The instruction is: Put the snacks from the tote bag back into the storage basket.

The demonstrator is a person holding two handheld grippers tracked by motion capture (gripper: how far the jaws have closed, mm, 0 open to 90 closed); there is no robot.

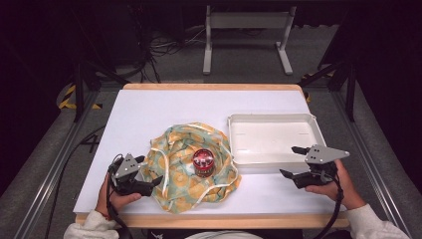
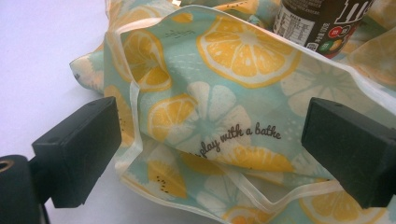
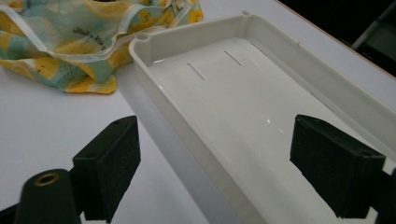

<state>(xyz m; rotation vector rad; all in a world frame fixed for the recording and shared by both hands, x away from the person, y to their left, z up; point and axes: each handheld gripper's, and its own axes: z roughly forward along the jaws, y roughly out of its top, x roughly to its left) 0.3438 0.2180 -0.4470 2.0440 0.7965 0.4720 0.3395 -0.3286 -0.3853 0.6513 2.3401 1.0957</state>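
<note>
A lemon-print cloth bag [image 1: 191, 167] lies crumpled at the table's front middle, and a dark candy jar with a red lid [image 1: 203, 162] stands upright on it. My left gripper [image 1: 152, 173] sits at the bag's left edge, open, with the printed fabric [image 2: 219, 126] lying between its jaws. The jar's label [image 2: 322, 25] rises just beyond. An empty white tray [image 1: 272, 140] stands to the right of the bag. My right gripper [image 1: 292, 161] hovers open at the tray's front right corner, its jaws either side of the tray's near wall [image 3: 187, 135].
The white table top [image 1: 164, 107] has bare room behind and left of the bag. The bag's yellow corner [image 3: 88, 84] lies close to the tray's left end. Past the table's far edge, a grey frame [image 1: 246, 30] and cables are on the floor.
</note>
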